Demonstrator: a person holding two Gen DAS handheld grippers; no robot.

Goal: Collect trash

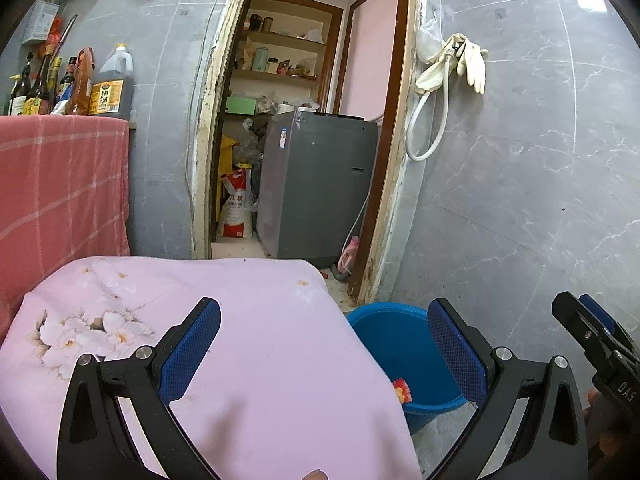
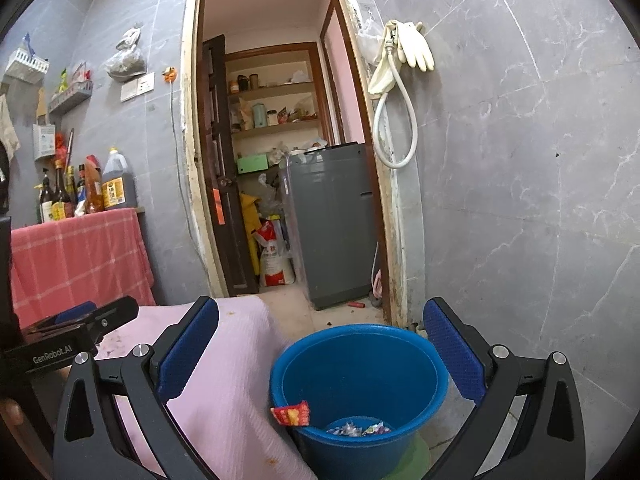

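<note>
The left gripper [image 1: 324,350] hung with its blue-padded fingers spread wide apart and nothing between them, above the near right part of a table draped in a pink floral cloth [image 1: 248,344]. The right gripper [image 2: 320,350] was likewise spread wide and empty, poised over a blue plastic bucket [image 2: 360,364] that stood on the floor just beside the right edge of the table. A red snack wrapper [image 2: 292,414] lay draped over the bucket's near left rim, partly inside and partly out, and several crumpled shiny wrappers [image 2: 358,428] sat at the bottom of the bucket. From the left wrist view the same bucket showed to the right of the cloth, with the red wrapper at its near rim against the table edge, and the tip of the right gripper appeared at the far right. Beyond, an open doorway led to a storeroom holding a grey washing machine [image 2: 332,220] and a red and white sack [image 2: 274,258]. Bottles of sauce and oil [image 1: 108,84] stood on a counter hung with a red checked cloth [image 1: 60,184] at far left, and pale rubber gloves [image 2: 412,44] hung on the grey tiled wall to the right of the door.
</note>
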